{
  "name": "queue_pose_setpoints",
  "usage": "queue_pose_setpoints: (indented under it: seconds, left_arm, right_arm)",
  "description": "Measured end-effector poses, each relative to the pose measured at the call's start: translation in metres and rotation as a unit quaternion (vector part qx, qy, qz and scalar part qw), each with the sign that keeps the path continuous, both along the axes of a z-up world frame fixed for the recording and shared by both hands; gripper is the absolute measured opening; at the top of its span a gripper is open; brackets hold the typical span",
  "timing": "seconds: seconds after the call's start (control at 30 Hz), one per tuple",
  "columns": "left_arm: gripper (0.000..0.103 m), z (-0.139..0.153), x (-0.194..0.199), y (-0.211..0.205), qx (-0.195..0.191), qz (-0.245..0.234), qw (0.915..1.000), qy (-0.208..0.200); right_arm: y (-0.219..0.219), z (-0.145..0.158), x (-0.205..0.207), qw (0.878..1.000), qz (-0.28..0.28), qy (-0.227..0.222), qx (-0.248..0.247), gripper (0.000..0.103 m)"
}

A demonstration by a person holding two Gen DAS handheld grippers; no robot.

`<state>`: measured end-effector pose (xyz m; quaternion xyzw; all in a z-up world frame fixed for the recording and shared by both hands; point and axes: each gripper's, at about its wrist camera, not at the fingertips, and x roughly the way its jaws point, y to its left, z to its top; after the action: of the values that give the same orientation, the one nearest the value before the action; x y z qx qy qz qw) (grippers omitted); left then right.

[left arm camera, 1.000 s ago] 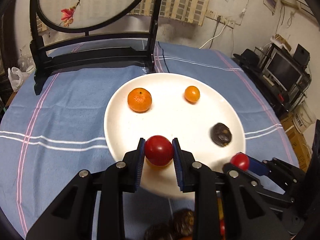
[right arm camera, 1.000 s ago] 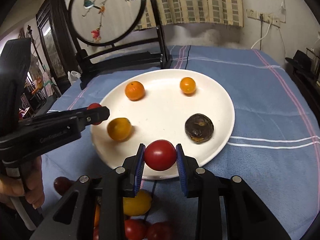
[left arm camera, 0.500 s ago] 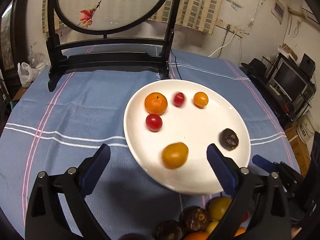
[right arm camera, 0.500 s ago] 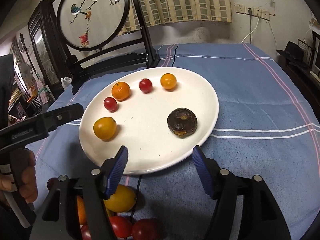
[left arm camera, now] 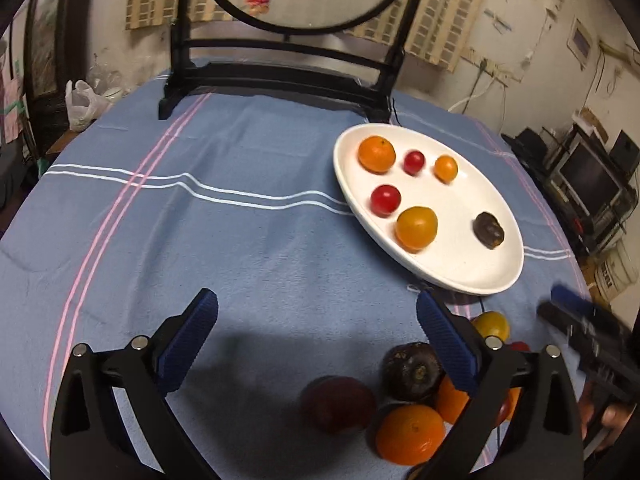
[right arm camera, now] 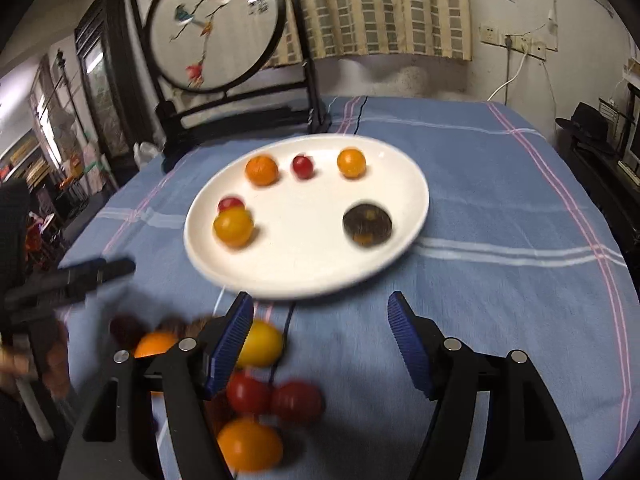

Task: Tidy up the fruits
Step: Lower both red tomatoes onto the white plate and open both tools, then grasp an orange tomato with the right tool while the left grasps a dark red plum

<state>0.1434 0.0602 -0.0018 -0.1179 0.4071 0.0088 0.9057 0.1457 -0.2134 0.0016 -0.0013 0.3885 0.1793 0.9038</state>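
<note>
- Six fruits lie on your white plate (right arm camera: 412,184): two tomatoes, three orange fruits, one dark fruit.
- Loose pile (left arm camera: 416,404) remains on the tabletop (left arm camera: 240,248) near you, unsorted.
- Your left gripper (left arm camera: 316,344) and right gripper (right arm camera: 320,340) both gape, holding nothing.
- Judged partway done.

You see a white plate (right arm camera: 404,236) on a blue tablecloth (left arm camera: 248,248) striped in white and pink; gripper pads (left arm camera: 188,340) are blue.
</note>
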Motion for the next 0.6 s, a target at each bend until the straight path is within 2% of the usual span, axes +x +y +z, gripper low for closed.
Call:
queue_pose_setpoints:
  seconds: [0.1,0.23,0.5,0.57,0.6]
  left_arm:
    - [0.098,0.003,-0.004,0.000,0.001,-0.002,0.9999,-0.011]
    - [0.098,0.001,-0.003,-0.004,0.023,0.002,0.9997,-0.005]
    - [0.098,0.002,-0.003,0.002,0.013,-0.004,0.9999,-0.002]
    - [0.098,0.002,-0.003,0.004,0.012,-0.009,0.9999,0.002]
    - [0.098,0.002,-0.003,0.004,0.012,-0.011,0.9999,0.004]
  right_arm:
    - [-0.004,-0.004,-0.026,1.000,0.016,0.013,0.004,0.070]
    - [0.003,-0.008,-0.054,0.998,0.052,0.020,-0.005,0.070]
    - [0.033,-0.027,-0.056,0.993,0.080,0.050,-0.074,0.070]
    - [0.040,-0.032,-0.055,0.991,0.088,0.051,-0.086,0.066]
    - [0.043,-0.034,-0.054,0.990,0.096,0.058,-0.080,0.060]
